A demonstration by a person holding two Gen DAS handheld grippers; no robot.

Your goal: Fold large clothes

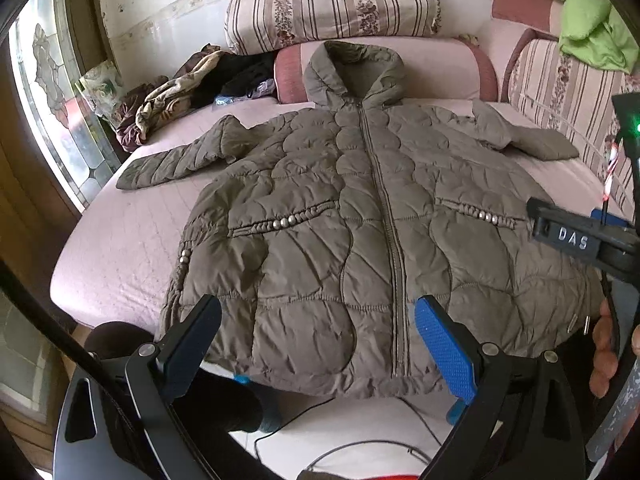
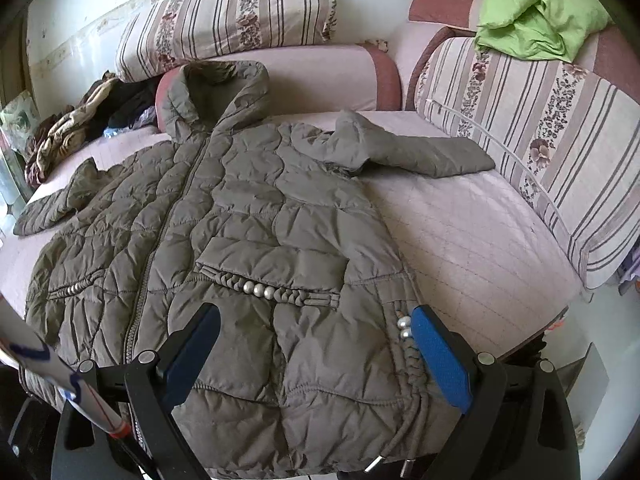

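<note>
An olive quilted hooded jacket (image 1: 340, 216) lies flat and zipped on a pink bed cover (image 1: 120, 240), both sleeves spread out, hood toward the cushions. It also shows in the right wrist view (image 2: 248, 240). My left gripper (image 1: 320, 344) is open above the jacket's bottom hem, left of the zipper, holding nothing. My right gripper (image 2: 316, 352) is open over the hem's right side near the beaded drawcord (image 2: 404, 328), holding nothing. The right gripper's body (image 1: 576, 240) shows at the right edge of the left wrist view.
Striped floral cushions (image 1: 332, 8) line the back and right (image 2: 540, 128). A pile of dark clothes (image 1: 192, 84) lies at the back left by a stained-glass window (image 1: 52, 92). A green garment (image 2: 536, 16) sits at the back right. Cables (image 1: 360, 440) run on the floor below the bed edge.
</note>
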